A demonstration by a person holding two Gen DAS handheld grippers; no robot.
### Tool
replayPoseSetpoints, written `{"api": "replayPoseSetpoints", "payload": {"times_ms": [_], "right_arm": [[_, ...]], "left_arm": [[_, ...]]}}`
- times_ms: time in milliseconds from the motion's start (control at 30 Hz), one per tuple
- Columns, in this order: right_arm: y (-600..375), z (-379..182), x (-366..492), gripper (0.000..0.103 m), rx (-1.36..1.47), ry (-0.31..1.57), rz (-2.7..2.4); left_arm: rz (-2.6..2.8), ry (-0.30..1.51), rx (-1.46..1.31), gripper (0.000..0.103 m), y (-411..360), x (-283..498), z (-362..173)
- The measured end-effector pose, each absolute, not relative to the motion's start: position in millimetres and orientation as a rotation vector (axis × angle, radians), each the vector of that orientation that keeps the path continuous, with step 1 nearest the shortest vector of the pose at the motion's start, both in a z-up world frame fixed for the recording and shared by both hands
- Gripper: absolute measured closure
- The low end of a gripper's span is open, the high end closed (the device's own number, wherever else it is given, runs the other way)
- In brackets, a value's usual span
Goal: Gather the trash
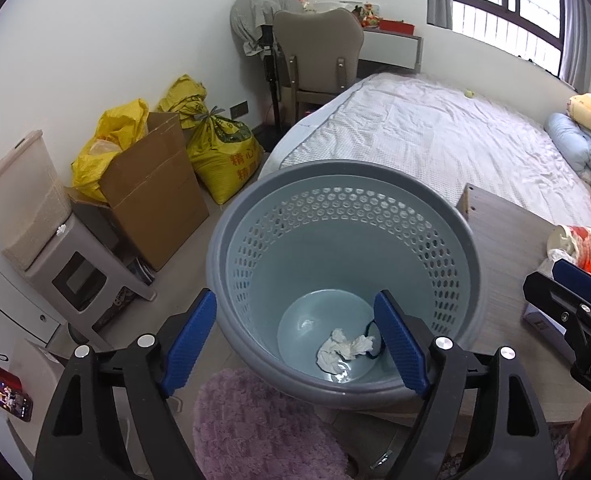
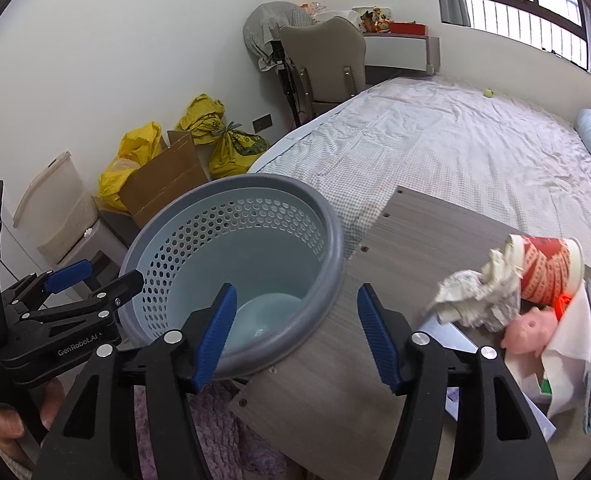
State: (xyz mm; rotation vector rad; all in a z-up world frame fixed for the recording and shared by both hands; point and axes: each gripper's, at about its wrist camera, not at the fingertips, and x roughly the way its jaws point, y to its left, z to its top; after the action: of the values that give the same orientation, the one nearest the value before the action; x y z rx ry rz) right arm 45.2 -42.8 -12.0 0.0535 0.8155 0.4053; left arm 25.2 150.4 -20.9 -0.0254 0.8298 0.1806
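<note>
A grey-blue perforated trash basket (image 1: 255, 204) stands beside a low wooden table (image 2: 335, 360); it also shows in the right wrist view (image 2: 319, 208). A crumpled white tissue (image 1: 345, 350) and a dark cord lie on the basket's bottom. My left gripper (image 1: 295, 340) is open and empty, its jaws either side of the basket's near rim. My right gripper (image 2: 295, 332) is open and empty over the table's edge next to the basket. On the table to the right lie crumpled paper (image 2: 475, 296), a tipped red paper cup (image 2: 547, 272) and a pink toy (image 2: 529, 330).
A bed (image 1: 435, 136) lies behind the table. A cardboard box (image 1: 151, 192) and yellow sacks (image 1: 223, 152) stand by the wall at left, beside a grey stool (image 1: 75, 276). A chair (image 1: 319, 60) stands at the back. A purple fluffy cushion (image 1: 263, 428) lies below the basket.
</note>
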Motion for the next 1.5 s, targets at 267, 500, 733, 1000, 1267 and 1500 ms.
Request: {"api": "replayPoseSetpoints", "payload": {"times_ms": [267,500,733,1000,1267,1500], "right_arm": [[-77,-14,20,0.041,0.079,0.811,0.334],[-127,-14,-8,0.041,0.115,0.792,0.236],[-190,-17,-34,0.041,0.155,0.785,0.106],[-248,-29,-44,0.041,0.186,0.801,0.035],[-276,-31,-22,0.041,0.191,0.810,0.039],[-291,-40,4,0.041,0.206,0.854,0.062]], "left_arm": [[0.114,0.823,0.007,0.023,118,12,-18],[0.048,0.827,0.012,0.023,84,3,-18],[-0.028,0.844,0.031,0.023,38,0,-23],[-0.077,0.876,0.068,0.023,-7,0,-28],[-0.086,0.872,0.058,0.022,-47,8,-21],[-0.079,0.883,0.097,0.019,-71,12,-26]]}}
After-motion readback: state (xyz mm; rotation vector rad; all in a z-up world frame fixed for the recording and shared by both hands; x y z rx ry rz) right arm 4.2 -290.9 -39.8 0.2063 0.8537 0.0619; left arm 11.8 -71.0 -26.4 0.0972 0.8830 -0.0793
